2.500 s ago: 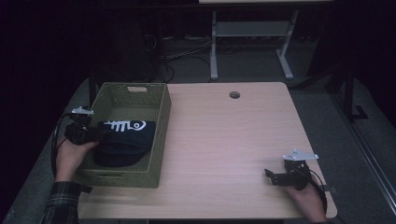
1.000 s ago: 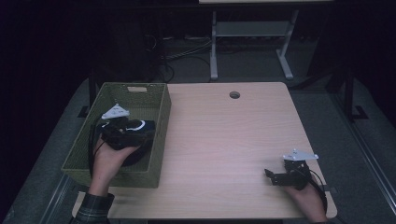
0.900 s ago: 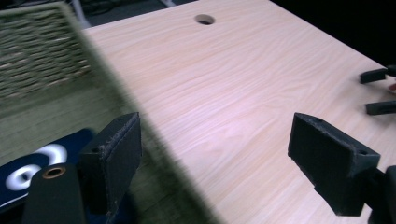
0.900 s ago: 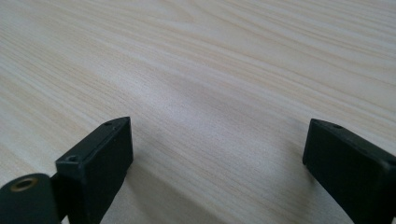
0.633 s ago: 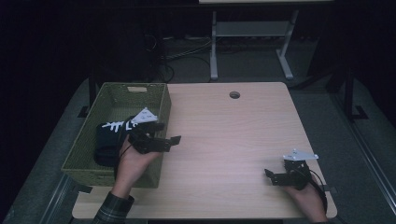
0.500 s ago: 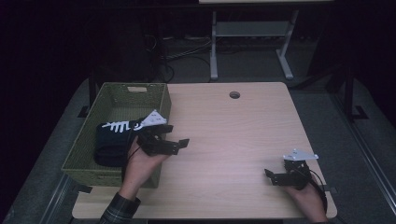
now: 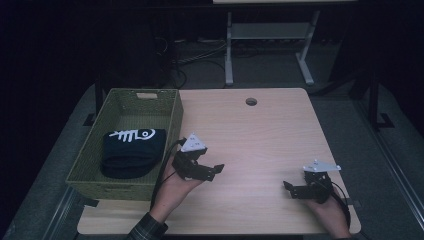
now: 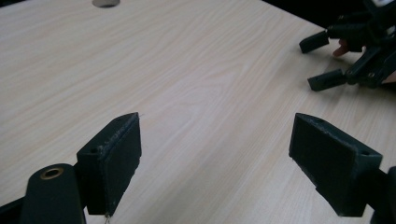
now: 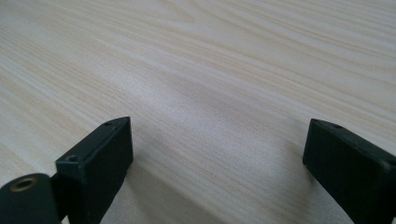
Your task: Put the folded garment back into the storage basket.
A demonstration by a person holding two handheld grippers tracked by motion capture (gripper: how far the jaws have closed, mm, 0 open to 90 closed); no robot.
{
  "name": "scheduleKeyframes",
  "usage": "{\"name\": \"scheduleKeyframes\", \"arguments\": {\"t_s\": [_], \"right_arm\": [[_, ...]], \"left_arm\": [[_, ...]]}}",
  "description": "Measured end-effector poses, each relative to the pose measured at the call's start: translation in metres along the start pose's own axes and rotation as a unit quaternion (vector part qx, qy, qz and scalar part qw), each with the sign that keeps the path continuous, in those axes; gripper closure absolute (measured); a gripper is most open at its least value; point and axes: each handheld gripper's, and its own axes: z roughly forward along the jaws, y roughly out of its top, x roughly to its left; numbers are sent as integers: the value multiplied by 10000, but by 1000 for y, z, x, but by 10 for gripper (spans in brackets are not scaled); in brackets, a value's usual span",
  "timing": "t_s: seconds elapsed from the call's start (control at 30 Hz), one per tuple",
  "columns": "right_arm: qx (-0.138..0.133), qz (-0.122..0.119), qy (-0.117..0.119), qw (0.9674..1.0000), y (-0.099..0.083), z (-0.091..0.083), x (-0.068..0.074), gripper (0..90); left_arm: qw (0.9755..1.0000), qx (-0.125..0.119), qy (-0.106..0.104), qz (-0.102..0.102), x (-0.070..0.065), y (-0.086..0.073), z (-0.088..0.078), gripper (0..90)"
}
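Both grippers, left and right, gape empty over the table; cloth sits in basket; settle hands gently.

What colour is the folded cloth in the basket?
Black with a white print, clearest in the high view: cloth.

High view: dim, the surface is the one lit patch, everything around it falls to near black. Basket at its left edge is readable but murky. Gripper views: bright, even light on the surface, soft shadows under the tongs, no glare. Near tongs slightly soft, wood grain sharp.
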Motion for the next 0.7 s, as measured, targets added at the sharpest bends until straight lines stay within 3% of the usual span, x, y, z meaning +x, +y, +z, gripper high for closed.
{"name": "scheduleKeyframes", "arguments": {"t_s": [0.2, 0.4, 0.7], "right_arm": [[4, -1, 1, 10000, 0, 0, 0, 80], [2, -2, 0, 10000, 0, 0, 0, 80], [3, -2, 0, 10000, 0, 0, 0, 80]], "left_arm": [[9998, 154, 140, 47, -2, -17, 18, 165], [9986, 514, 154, 28, 2, -35, 36, 153], [9946, 947, 429, 58, 8, -53, 56, 141]]}}
